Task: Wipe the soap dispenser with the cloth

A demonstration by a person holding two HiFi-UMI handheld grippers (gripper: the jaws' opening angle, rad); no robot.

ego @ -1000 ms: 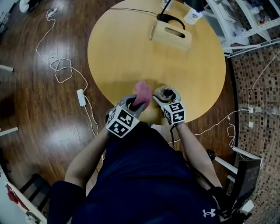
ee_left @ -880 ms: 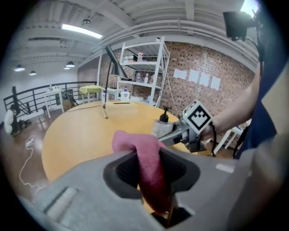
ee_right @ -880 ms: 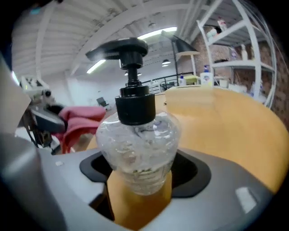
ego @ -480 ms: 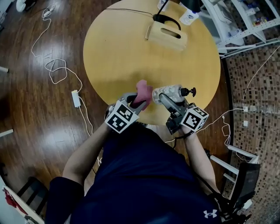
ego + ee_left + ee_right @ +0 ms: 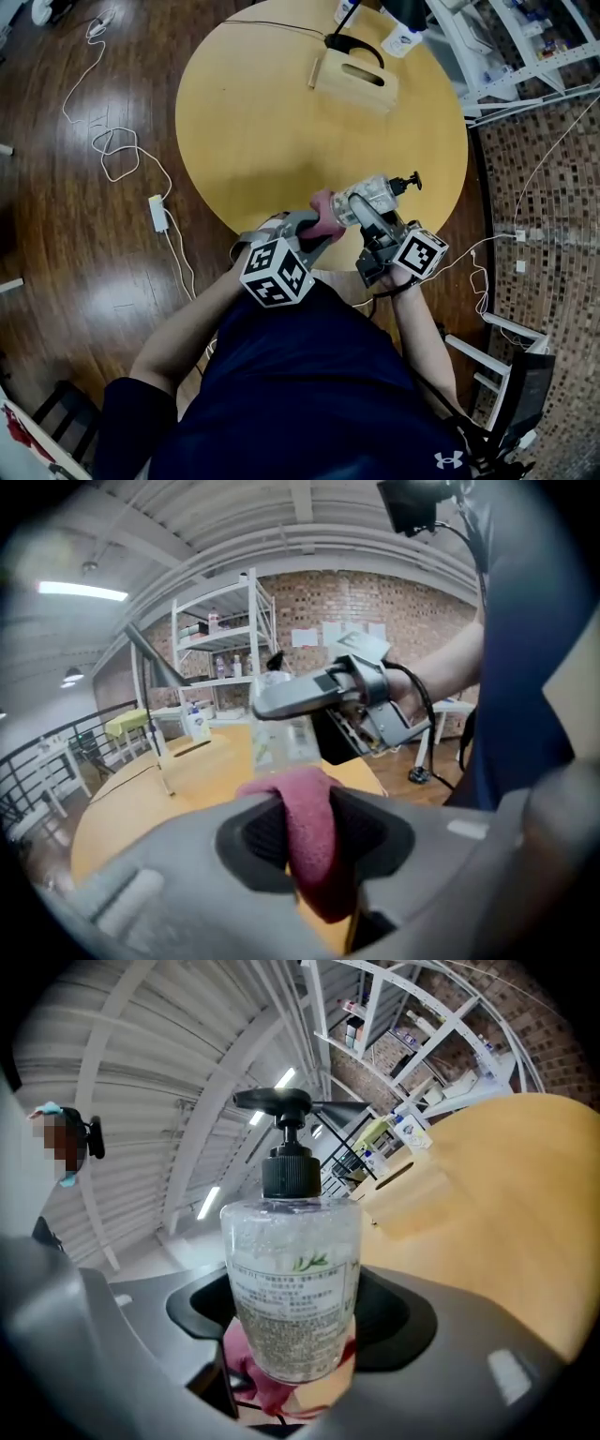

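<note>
A clear soap dispenser (image 5: 377, 195) with a black pump (image 5: 409, 181) lies tilted on its side above the table's near edge, my right gripper (image 5: 367, 210) shut on its body. The right gripper view shows the bottle (image 5: 292, 1279) filling the jaws, with pink cloth (image 5: 270, 1384) against its base. My left gripper (image 5: 322, 228) is shut on the folded pink cloth (image 5: 329, 216), which meets the bottle's bottom end. From the left gripper view the cloth (image 5: 310, 836) hangs between the pads, the dispenser (image 5: 281, 744) just beyond it.
The round wooden table (image 5: 272, 122) carries a wooden box with a slot (image 5: 354, 82) and a white bottle (image 5: 408, 38) at its far side. Cables (image 5: 117, 150) and a power adapter (image 5: 157, 214) lie on the floor at left. White shelving (image 5: 511, 56) stands at right.
The right gripper has lifted the dispenser off the table and rolled it so the pump points right. The left gripper has moved right and rolled, bringing the cloth to the bottle's base.
</note>
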